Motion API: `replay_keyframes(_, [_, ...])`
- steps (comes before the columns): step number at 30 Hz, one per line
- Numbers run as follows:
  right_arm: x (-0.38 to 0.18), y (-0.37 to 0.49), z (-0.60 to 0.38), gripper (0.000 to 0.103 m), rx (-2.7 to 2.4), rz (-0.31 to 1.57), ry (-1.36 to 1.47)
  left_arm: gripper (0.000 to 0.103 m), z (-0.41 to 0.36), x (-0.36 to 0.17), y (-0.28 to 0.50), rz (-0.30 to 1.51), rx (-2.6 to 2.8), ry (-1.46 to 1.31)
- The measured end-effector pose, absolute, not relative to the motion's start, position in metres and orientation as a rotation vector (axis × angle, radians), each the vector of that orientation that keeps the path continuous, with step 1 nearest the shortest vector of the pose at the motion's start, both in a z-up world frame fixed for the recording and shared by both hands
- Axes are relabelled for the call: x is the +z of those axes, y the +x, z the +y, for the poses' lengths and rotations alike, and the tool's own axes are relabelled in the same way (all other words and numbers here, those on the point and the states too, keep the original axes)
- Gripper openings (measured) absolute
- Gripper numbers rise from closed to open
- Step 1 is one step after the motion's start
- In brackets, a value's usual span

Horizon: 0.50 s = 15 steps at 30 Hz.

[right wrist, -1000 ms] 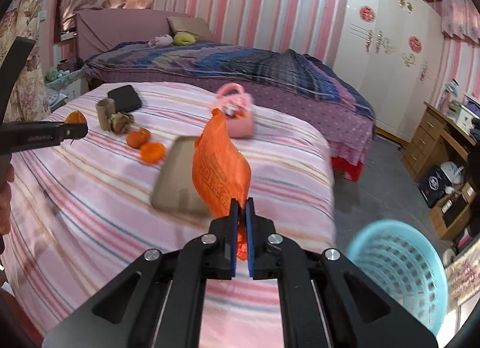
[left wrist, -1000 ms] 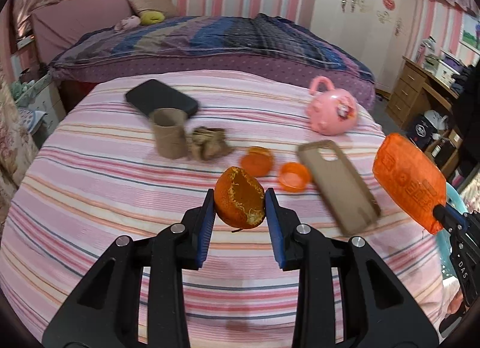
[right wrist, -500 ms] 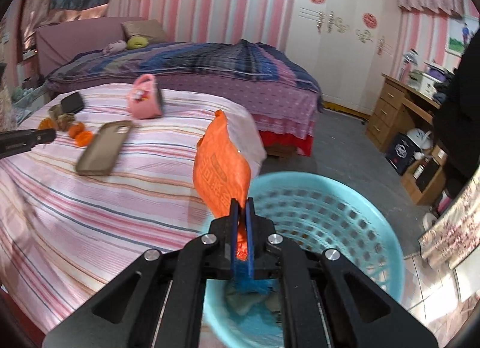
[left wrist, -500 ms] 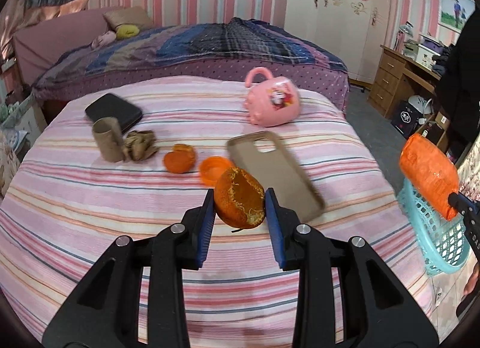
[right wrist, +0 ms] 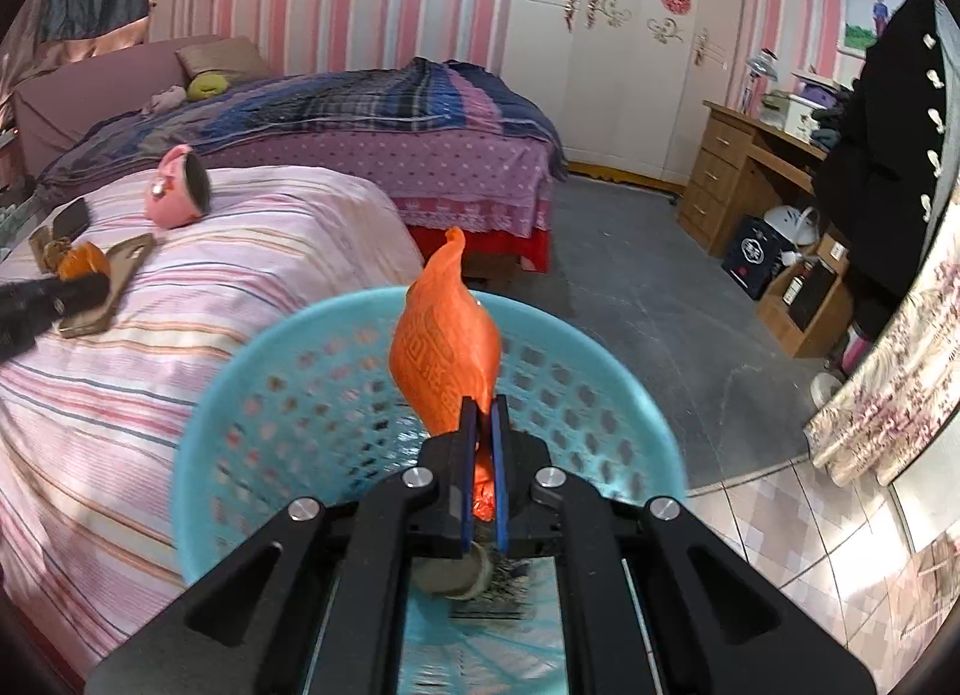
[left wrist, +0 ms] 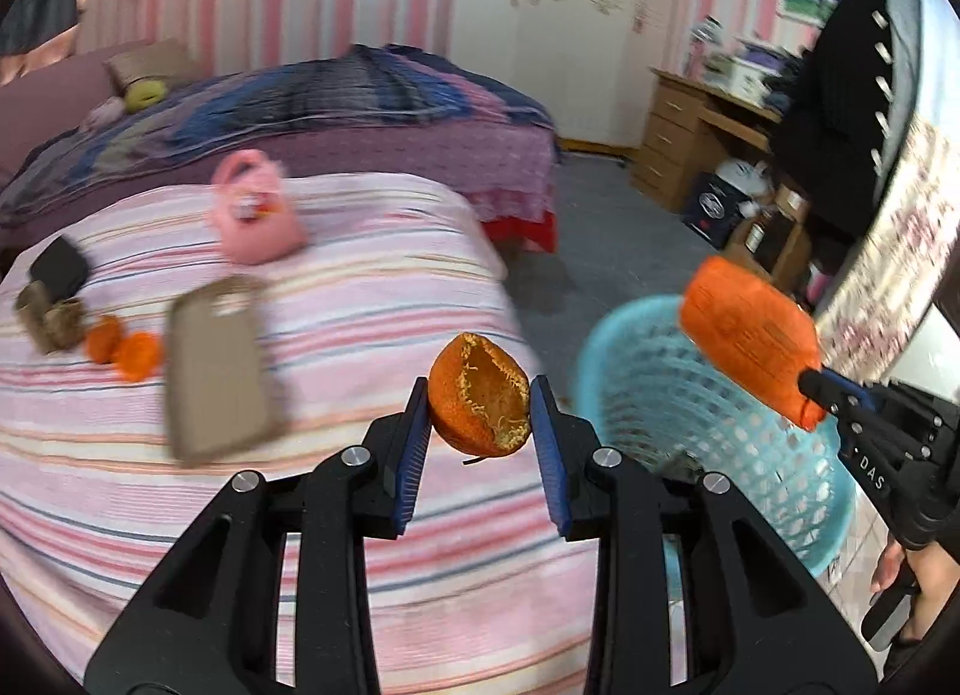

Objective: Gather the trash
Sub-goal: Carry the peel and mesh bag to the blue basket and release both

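Right gripper [right wrist: 483, 425] pinched tight on orange wrapper [right wrist: 445, 347] above blue basket [right wrist: 252, 371], left gripper [left wrist: 479, 404] part-open clamping orange peel [left wrist: 480, 404] beside bed edge: release wrapper only once inside rim, then peel.

a home bedroom: beds [right wrist: 372, 113], wardrobe [right wrist: 612, 35], wooden desk [right wrist: 750, 167]

Now swung off the striped bed [left wrist: 300, 347] toward the blue basket [right wrist: 252, 371]. Orange wrapper [right wrist: 447, 359] brought directly over its opening; orange peel [left wrist: 480, 404] carried just left of its rim.
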State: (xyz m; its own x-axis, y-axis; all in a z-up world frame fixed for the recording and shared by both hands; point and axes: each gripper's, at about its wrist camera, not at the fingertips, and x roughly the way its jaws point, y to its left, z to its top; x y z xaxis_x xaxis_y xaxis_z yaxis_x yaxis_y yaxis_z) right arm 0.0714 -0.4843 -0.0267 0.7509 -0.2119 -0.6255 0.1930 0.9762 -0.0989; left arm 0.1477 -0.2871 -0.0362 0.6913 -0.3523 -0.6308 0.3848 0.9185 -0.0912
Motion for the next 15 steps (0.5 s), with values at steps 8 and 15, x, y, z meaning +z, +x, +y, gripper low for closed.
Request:
replay_keyframes(8, [-0.034,0.06,-0.525,0.005,-0.258,0.705,0.019,0.032,-0.357,-0.052,0.141,0.724,-0.491,0.077])
replay_keyframes(15, [-0.037,0.059,-0.533,0.005,-0.255,0.698,0.049,0.054,-0.381,-0.049,0.145,0.723,-0.509,0.106])
